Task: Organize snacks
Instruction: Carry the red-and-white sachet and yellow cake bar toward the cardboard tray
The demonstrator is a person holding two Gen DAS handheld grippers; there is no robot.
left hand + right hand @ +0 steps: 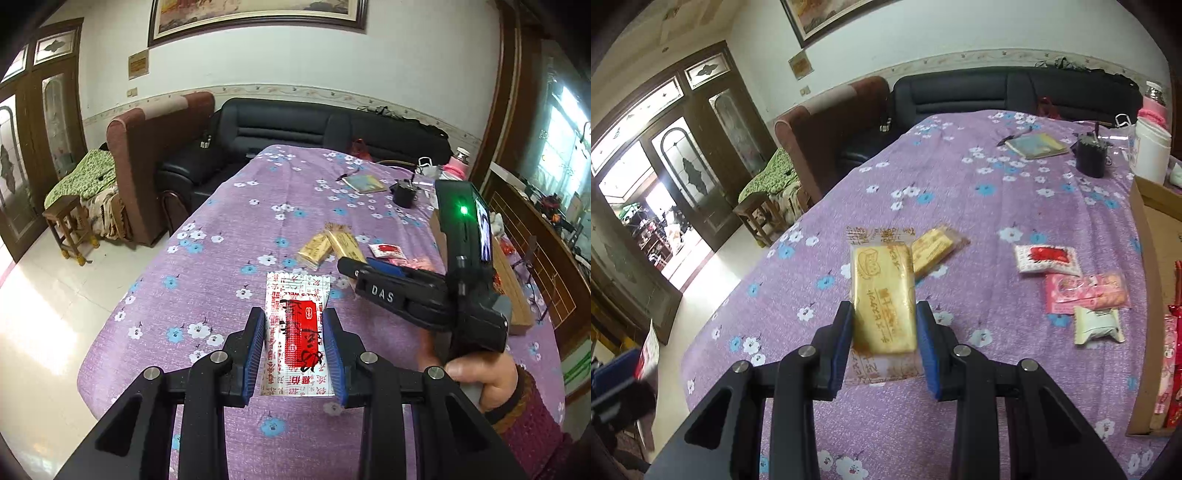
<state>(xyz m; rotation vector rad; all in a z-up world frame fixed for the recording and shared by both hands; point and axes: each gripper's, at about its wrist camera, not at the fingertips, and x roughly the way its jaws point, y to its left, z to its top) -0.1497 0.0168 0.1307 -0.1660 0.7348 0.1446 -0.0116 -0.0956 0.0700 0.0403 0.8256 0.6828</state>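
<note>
Yellow biscuit pack (884, 299) clamped, second pack (932, 251) behind, cardboard box (1141, 258) right

I see a red-and-white sachet (297, 332) pinched lengthwise above the purple cloth and a yellow biscuit pack (884, 299) likewise clamped. 1 more yellow pack (932, 251) lies flat behind it, with 3 small packets, red-white (1047, 258), pink (1086, 290) and cream (1099, 325), clustered at the right.
</note>
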